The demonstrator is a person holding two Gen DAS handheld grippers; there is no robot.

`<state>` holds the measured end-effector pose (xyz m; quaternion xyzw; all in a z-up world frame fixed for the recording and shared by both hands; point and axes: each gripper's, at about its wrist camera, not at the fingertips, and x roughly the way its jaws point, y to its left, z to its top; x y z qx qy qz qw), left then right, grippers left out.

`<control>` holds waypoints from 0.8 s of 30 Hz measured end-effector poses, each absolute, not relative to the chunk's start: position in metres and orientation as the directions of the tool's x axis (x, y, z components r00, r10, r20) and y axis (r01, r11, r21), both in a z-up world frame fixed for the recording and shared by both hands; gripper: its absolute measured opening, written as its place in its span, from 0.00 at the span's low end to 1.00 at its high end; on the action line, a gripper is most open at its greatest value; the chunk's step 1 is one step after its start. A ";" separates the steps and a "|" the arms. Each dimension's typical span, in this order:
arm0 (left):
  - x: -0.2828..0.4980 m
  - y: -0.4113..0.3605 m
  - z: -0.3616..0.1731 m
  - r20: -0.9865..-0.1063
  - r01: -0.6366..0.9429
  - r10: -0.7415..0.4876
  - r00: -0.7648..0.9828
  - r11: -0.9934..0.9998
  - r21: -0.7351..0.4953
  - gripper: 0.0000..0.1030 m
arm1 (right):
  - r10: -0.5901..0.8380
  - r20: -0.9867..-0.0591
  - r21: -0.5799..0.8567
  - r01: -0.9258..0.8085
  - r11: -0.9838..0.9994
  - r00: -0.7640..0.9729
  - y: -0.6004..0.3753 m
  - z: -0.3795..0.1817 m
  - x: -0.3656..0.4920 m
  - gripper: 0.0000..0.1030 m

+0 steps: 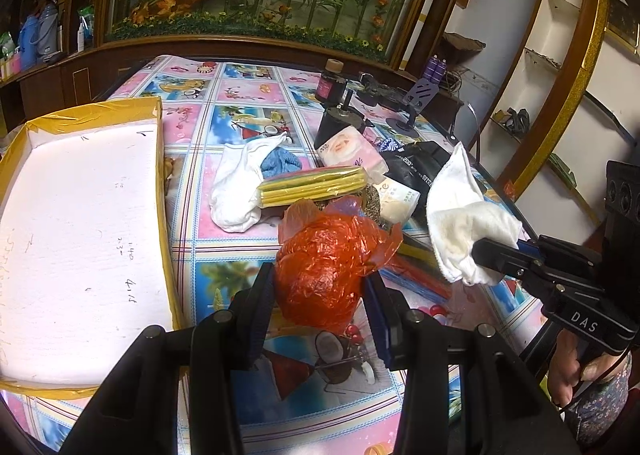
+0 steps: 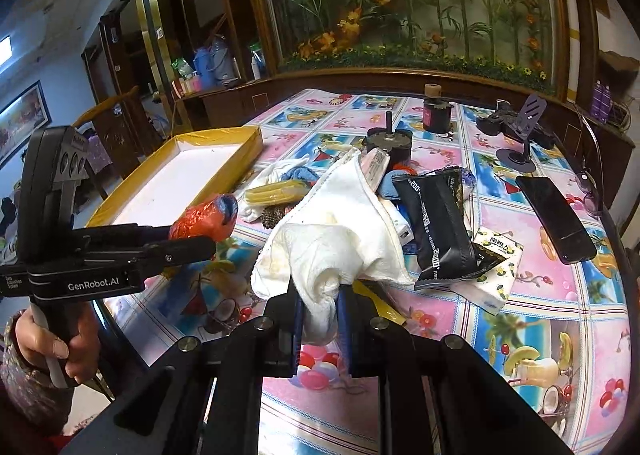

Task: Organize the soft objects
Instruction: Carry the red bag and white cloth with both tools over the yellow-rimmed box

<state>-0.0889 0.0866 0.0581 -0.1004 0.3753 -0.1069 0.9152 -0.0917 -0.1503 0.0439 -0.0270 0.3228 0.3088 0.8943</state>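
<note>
While both grippers hold something soft:
Step now: lifting soft things off the pile; both picks look done, drop-off not yet done.
Left gripper point(image 1: 320, 295): part way open; pads pressing both sides of the red plastic bag point(image 1: 328, 255); bag scrunched into a ball and up off the tablecloth point(image 1: 224, 255), seen best in the right wrist view.
Right gripper point(image 2: 318, 319): closed as tight as can be; pinching a bunched corner of the white cloth point(image 2: 340, 231); rest of cloth fanning up and out above the fingers.
Box point(image 1: 80, 215): yellow rim, white floor, nothing inside yet; sitting on the left side of the table, just beside the red bag.
Pile in the middle: white sock point(image 1: 236, 191), blue knit thing point(image 1: 280, 163), yellow pack of strips point(image 1: 312, 187), tissue packs, black pouch point(image 2: 440, 223); all touching or lying on each other.
Far off, not for sorting, probably: phone point(image 2: 556, 215), dark bottle point(image 2: 436, 111), phone stand point(image 2: 520, 135).
Next move, a guess: carrying the red bag over the box rim, then opening the fingers so the bag drops on the white floor; same for the white cloth after.
Needs care: lifting high enough to clear the yellow rim; keeping the two grippers apart so no bumping; bag light and crinkly, so maybe springing open or sticking to a pad when let go.
Still left: most of the pile.
</note>
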 end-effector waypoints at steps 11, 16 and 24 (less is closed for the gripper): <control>-0.096 0.109 0.073 -0.641 0.079 -0.238 0.730 0.961 -0.266 0.41 | 0.570 -0.569 0.220 -0.558 0.800 0.593 -0.152 0.055 -0.090 0.15; -0.099 0.122 0.081 -0.630 0.056 -0.213 0.747 0.964 -0.260 0.41 | 0.581 -0.560 0.229 -0.564 0.794 0.590 -0.147 0.062 -0.090 0.16; -0.104 0.163 0.094 -0.625 -0.025 -0.135 0.769 0.971 -0.240 0.41 | 0.606 -0.573 0.215 -0.613 0.760 0.551 -0.117 0.072 -0.088 0.16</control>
